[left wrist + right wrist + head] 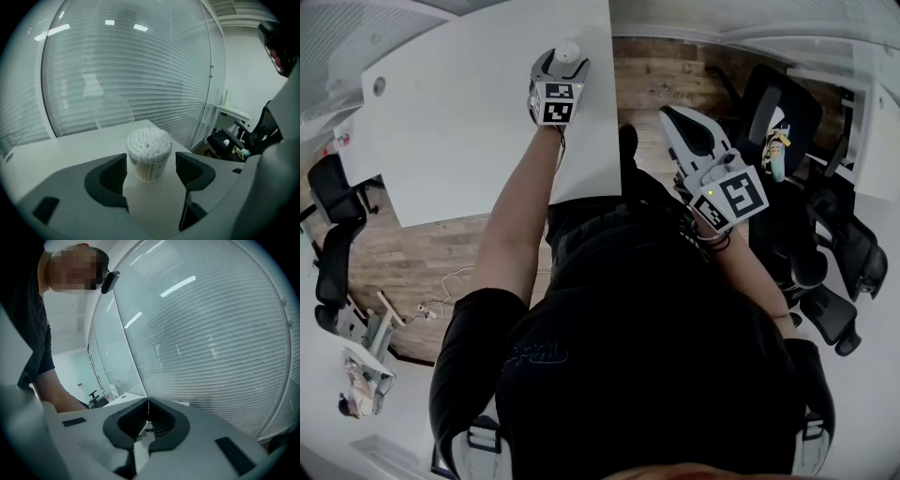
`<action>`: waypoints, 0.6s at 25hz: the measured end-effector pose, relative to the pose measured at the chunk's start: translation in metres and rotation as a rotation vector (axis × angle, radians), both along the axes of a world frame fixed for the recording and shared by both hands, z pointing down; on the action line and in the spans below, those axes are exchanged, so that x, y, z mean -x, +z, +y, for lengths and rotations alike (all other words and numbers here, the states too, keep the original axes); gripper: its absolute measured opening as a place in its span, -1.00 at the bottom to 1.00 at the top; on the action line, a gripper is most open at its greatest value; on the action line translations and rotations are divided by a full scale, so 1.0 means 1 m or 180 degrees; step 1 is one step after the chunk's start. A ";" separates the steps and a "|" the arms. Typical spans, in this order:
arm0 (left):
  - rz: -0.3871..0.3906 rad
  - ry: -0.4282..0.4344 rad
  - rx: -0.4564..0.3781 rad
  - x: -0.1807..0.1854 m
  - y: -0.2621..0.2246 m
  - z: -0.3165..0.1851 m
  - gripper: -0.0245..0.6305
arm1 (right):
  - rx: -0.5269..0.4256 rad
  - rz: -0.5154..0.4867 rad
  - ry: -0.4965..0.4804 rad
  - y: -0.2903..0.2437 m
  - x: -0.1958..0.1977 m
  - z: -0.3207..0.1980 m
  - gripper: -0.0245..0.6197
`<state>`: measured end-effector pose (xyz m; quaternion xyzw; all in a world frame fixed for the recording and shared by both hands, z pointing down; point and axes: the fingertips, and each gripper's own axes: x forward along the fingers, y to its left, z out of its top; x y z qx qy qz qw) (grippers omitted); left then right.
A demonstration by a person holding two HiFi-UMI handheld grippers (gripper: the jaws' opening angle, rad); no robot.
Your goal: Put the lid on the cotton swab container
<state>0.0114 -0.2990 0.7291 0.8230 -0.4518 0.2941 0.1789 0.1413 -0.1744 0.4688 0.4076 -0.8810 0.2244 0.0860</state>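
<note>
Swab container point(149, 157): light, tippy, I think.
Left tool point(151, 165) wide around it; I would grip its stiff wall; right tool point(148, 420) closed.

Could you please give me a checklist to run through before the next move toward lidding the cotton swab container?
1. Cotton swab container upright on the table: ok.
2. Container centred between the open jaws of the left hand-held gripper: ok.
3. Container gripped: not ok, the pads stand clear of it.
4. Right hand-held gripper carrying the lid: not ok, its jaws are shut with nothing between them.
5. Lid located: cannot tell, no view shows it.
</note>
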 end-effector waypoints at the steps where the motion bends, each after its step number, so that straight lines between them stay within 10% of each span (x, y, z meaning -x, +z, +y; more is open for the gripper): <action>1: -0.0001 -0.0010 0.0012 0.000 0.002 0.000 0.11 | 0.0005 0.0001 0.0008 0.000 -0.001 0.001 -0.85; 15: -0.0111 -0.0147 0.0017 0.008 0.014 -0.002 -0.09 | 0.0025 0.0025 0.0058 0.002 -0.010 0.005 -0.85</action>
